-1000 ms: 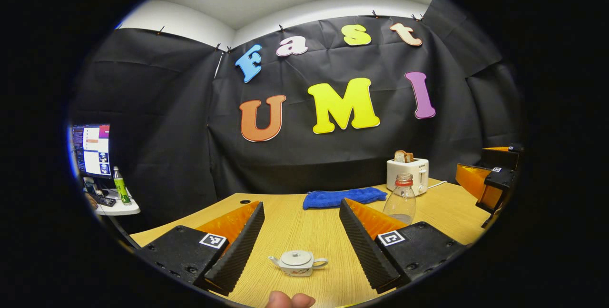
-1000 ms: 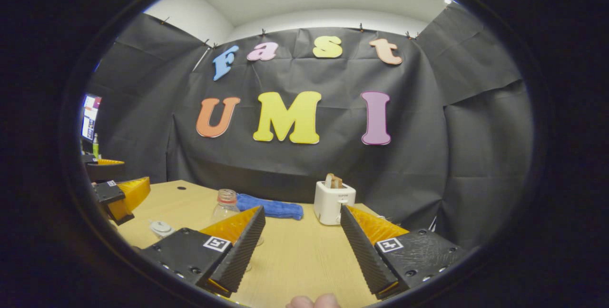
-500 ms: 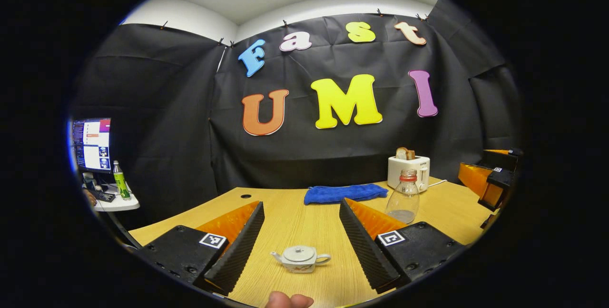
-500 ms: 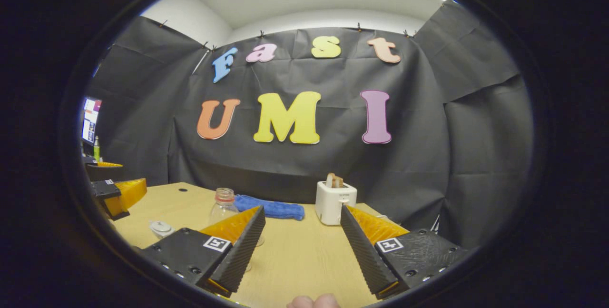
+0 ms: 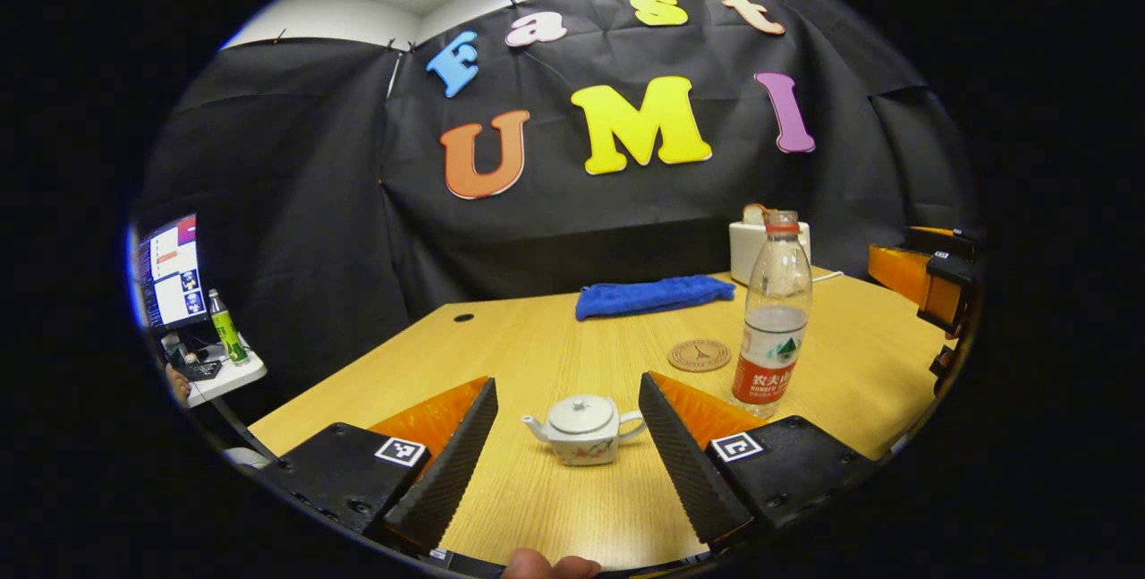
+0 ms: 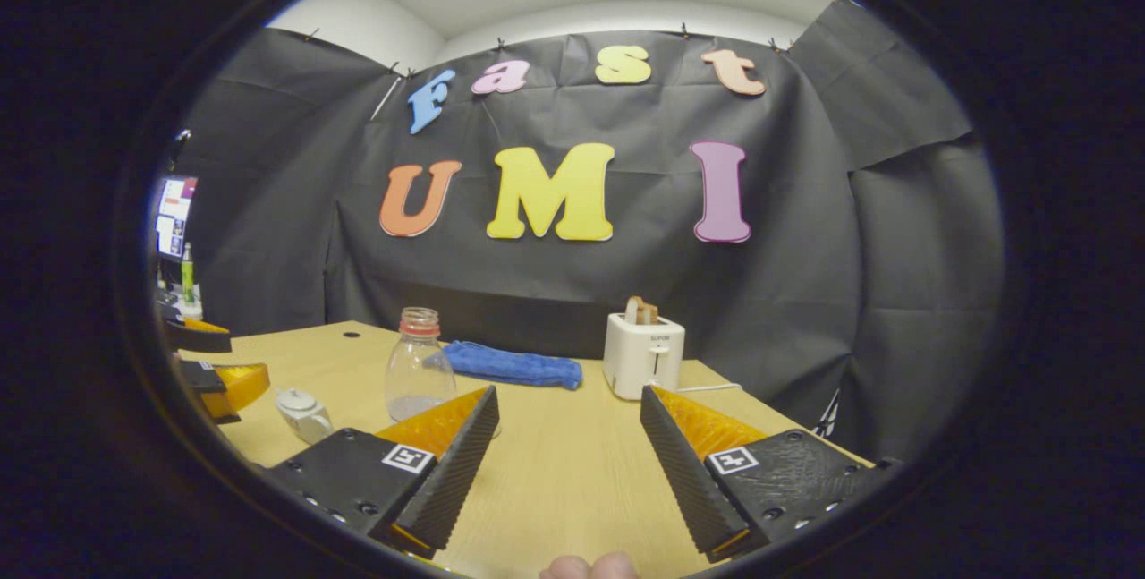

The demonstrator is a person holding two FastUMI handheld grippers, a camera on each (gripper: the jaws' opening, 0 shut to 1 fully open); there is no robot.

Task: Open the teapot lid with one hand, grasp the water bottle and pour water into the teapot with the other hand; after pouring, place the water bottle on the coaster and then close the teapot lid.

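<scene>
On the wood-grain counter (image 5: 555,355) we list: round lidded ceramic teapot (image 5: 586,428) between our left gripper's (image 5: 565,454) released ribbed fingers; clear plastic bottle (image 5: 774,319) beside a disc coaster (image 5: 699,354); right gripper (image 6: 567,463) likewise released, empty.

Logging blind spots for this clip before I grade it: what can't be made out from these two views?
- Water bottle: its lower half sits behind the right gripper's finger in the right gripper view.
- Toaster: partly hidden behind the bottle in the left gripper view.
- Coaster: its engraved pattern is too small to read there.
- Teapot: small near the right gripper view's left edge; lid detail unclear.
</scene>
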